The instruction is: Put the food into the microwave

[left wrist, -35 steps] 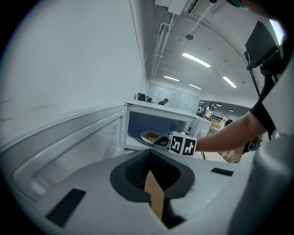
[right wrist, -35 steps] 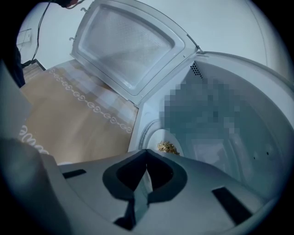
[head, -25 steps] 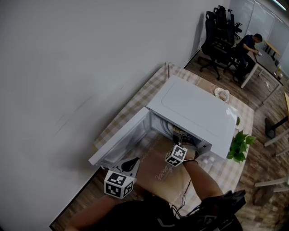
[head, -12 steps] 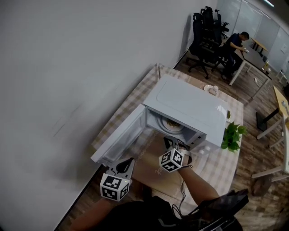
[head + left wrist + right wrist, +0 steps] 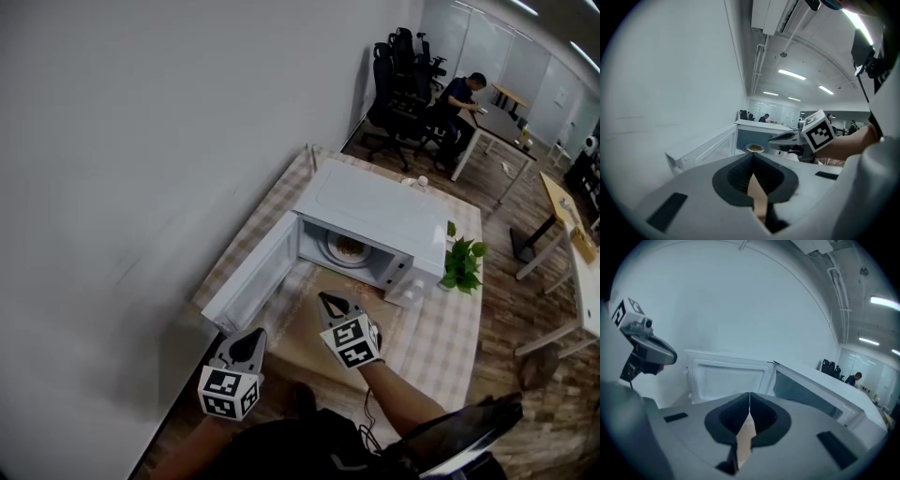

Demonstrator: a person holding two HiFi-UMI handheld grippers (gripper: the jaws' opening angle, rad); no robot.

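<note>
The left gripper [image 5: 752, 158] is clenched, its two jaws meeting tip to tip with nothing between them; in the head view it [image 5: 246, 348] hangs at the near edge of the table [image 5: 448, 349], just short of the open door [image 5: 251, 281]. The right gripper [image 5: 749, 403] is likewise closed and empty, its jaws pressed together along a thin seam; in the head view it [image 5: 328, 302] is held over the brown mat [image 5: 302, 342] that lies in front of the microwave [image 5: 380, 208], its tips pointing at the cavity but well clear of it. The two grippers are apart, the right one nearer the oven.

The food [image 5: 350, 247] sits on a plate [image 5: 337, 255] inside the microwave, on the cavity floor; from the left gripper view the same plate [image 5: 754, 148] shows inside the opening, beyond the right gripper's tips. The door stands swung wide to the left, toward the wall [image 5: 141, 141]. A checked cloth [image 5: 427, 323] covers the table; a green plant [image 5: 459, 262] stands just beside the microwave's right corner. Far behind, a person [image 5: 461, 94] sits at a desk near some dark office chairs [image 5: 394, 66].
</note>
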